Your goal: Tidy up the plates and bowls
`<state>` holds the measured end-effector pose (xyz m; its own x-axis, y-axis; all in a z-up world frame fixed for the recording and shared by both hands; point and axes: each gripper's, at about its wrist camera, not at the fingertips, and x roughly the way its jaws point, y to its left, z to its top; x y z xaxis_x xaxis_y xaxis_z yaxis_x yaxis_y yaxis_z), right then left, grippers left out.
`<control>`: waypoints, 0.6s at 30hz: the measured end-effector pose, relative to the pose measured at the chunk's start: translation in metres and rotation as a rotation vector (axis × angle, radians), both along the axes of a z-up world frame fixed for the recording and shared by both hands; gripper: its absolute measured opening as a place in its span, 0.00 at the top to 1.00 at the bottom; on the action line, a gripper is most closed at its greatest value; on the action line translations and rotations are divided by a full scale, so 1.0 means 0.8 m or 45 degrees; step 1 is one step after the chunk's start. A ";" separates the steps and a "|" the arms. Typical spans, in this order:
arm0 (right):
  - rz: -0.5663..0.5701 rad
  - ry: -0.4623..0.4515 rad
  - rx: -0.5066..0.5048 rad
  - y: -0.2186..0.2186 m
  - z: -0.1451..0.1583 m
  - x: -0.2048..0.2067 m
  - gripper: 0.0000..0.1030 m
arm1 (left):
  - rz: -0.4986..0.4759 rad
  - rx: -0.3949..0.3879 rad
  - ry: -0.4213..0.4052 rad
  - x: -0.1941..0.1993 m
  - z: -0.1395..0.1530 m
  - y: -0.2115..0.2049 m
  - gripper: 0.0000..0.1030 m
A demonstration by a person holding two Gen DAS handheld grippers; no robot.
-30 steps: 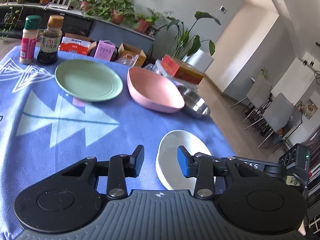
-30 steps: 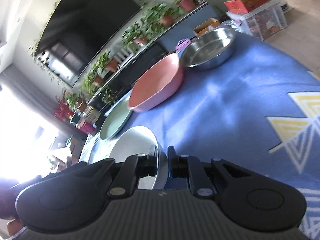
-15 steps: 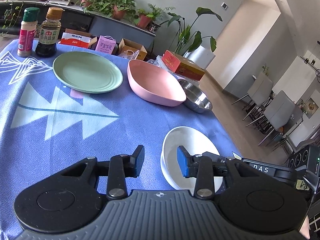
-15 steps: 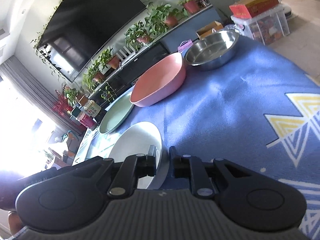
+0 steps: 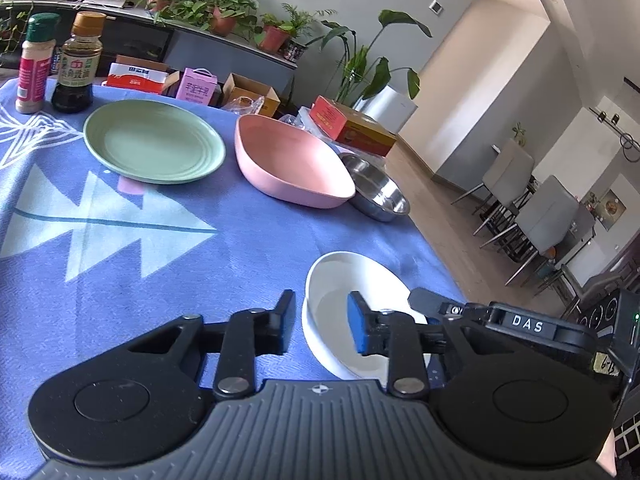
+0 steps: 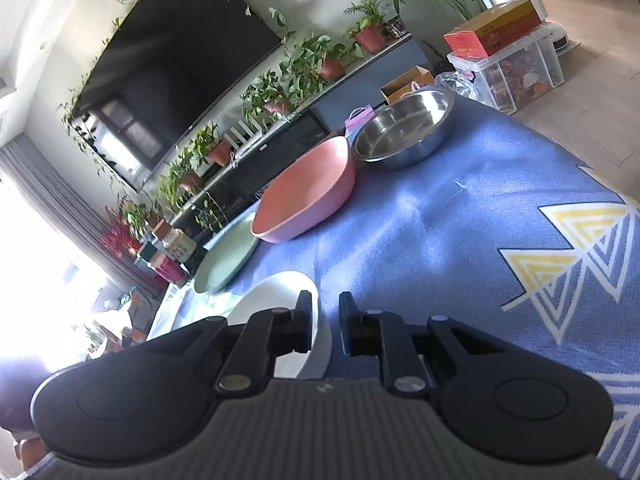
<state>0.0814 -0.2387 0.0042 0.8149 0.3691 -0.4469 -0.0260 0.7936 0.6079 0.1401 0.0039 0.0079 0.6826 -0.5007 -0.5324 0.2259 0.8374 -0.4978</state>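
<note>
The left claw [image 5: 318, 326] is closing on the white bowl's [image 5: 340, 300] nine-o'clock rim; the right claw [image 6: 325, 326] stays clamped at three o'clock, bowl now lower.

This is a home living room: a big wall television [image 6: 176, 60] in the upper left, potted plants [image 5: 216, 8] on a long shelf, dining chairs [image 5: 548, 216] at right.

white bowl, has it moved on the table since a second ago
Cannot tell. In the left wrist view the white bowl looks a little farther from the pink bowl, but the camera shifted too; the right gripper grips its rim.
</note>
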 end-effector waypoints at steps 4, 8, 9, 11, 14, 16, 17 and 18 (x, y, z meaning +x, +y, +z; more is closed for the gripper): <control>0.032 0.004 0.005 0.002 -0.001 0.001 0.63 | -0.002 0.020 -0.005 0.000 0.000 -0.004 0.84; 0.040 0.002 -0.005 0.004 0.001 0.001 0.64 | 0.003 0.016 -0.003 -0.002 0.000 -0.002 0.84; 0.042 0.001 -0.001 0.004 0.001 0.000 0.64 | 0.005 0.018 -0.003 -0.002 0.000 -0.002 0.84; 0.045 0.000 0.005 0.003 0.000 0.000 0.64 | 0.006 0.012 -0.001 -0.002 -0.001 -0.001 0.84; 0.049 0.000 0.019 0.002 -0.001 -0.001 0.64 | 0.011 0.018 -0.003 -0.004 0.000 -0.002 0.84; 0.053 0.000 0.017 0.002 -0.001 -0.001 0.64 | 0.019 0.024 -0.010 -0.005 0.002 -0.002 0.84; 0.056 -0.001 0.018 0.002 0.000 -0.001 0.64 | 0.023 0.024 -0.014 -0.006 0.003 -0.002 0.84; 0.061 -0.004 0.020 0.003 0.001 -0.001 0.64 | 0.030 0.021 -0.020 -0.007 0.005 0.000 0.84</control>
